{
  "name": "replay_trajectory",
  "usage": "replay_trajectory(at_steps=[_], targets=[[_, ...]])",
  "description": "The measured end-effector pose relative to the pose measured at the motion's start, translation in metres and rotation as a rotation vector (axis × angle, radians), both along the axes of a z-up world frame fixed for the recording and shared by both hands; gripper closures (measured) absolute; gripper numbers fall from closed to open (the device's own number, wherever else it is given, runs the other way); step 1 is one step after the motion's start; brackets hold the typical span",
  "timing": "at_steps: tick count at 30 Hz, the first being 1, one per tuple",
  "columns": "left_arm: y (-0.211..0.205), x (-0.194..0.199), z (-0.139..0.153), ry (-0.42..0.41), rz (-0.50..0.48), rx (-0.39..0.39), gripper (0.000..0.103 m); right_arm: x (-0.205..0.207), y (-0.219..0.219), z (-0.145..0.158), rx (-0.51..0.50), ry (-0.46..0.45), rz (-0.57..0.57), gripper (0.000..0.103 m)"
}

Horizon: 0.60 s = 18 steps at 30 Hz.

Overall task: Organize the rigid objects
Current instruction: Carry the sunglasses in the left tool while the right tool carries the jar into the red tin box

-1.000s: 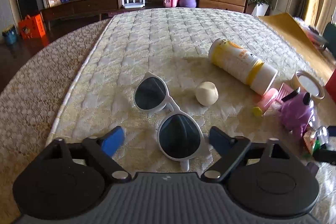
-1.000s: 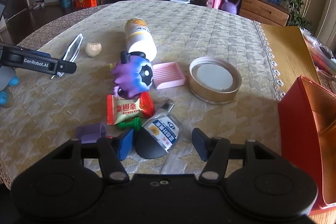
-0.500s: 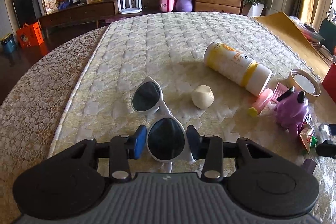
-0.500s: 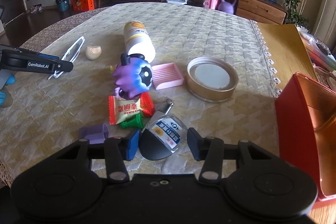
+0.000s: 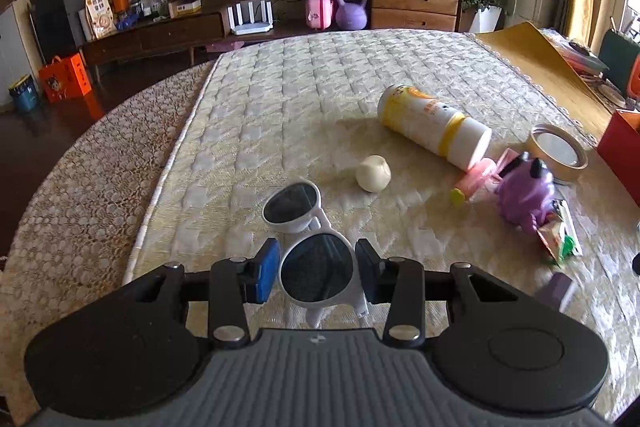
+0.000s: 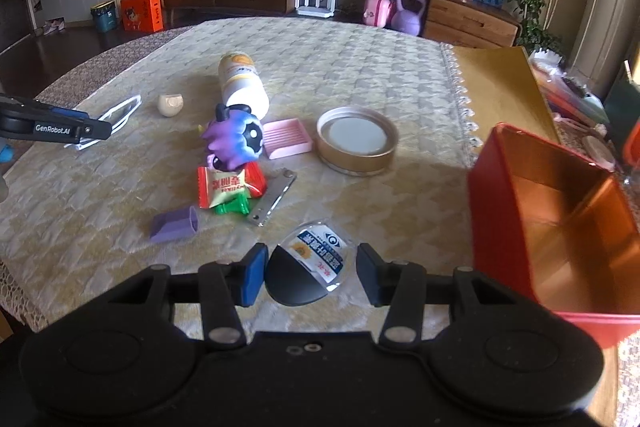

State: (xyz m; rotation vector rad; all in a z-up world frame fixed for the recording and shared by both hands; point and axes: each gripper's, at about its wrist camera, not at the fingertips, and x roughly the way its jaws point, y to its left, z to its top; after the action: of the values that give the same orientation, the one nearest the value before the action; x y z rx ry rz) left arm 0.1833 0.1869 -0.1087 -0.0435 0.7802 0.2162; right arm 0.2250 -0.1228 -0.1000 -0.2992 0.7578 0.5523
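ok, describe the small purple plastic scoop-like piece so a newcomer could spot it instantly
Start at the open red box on the right of the quilted beige tablecloth, then move left past the right gripper to the red-and-green candy wrappers. Just below-left of them lies the small lilac plastic scoop, alone on bare cloth. Unlike the purple figurine, it's plain, flat-sided and hollow.

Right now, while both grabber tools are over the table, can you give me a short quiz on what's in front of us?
1. True or false: the yellow-and-white bottle stands upright.
2. What does the left gripper hold? A) white sunglasses B) a purple toy C) a pink tray
3. Fill in: the right gripper grips a round labelled case next to an open ___ box.

Key
1. False: it lies on its side.
2. A: the jaws have just been closing and now clamp one lens.
3. Red. These jaws have just been closing too, and now press on the case.
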Motion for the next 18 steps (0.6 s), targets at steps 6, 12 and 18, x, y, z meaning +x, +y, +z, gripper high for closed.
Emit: replay_trajectory(at_steps=[6,12,18], targets=[[-0.010,-0.011,0.003,0.017,0.015,0.007,0.063,-0.012,-0.021,0.017,0.023,-0.008,-0.027,0.056],[-0.026,-0.021,0.027,-0.008,-0.010,0.040,0.063,-0.026,-0.043,0.033,0.039,-0.034,-0.042,0.056],[-0.038,-0.027,0.043,-0.007,-0.014,0.064,0.063,-0.034,-0.070,0.042,0.061,-0.029,-0.075,0.056]])
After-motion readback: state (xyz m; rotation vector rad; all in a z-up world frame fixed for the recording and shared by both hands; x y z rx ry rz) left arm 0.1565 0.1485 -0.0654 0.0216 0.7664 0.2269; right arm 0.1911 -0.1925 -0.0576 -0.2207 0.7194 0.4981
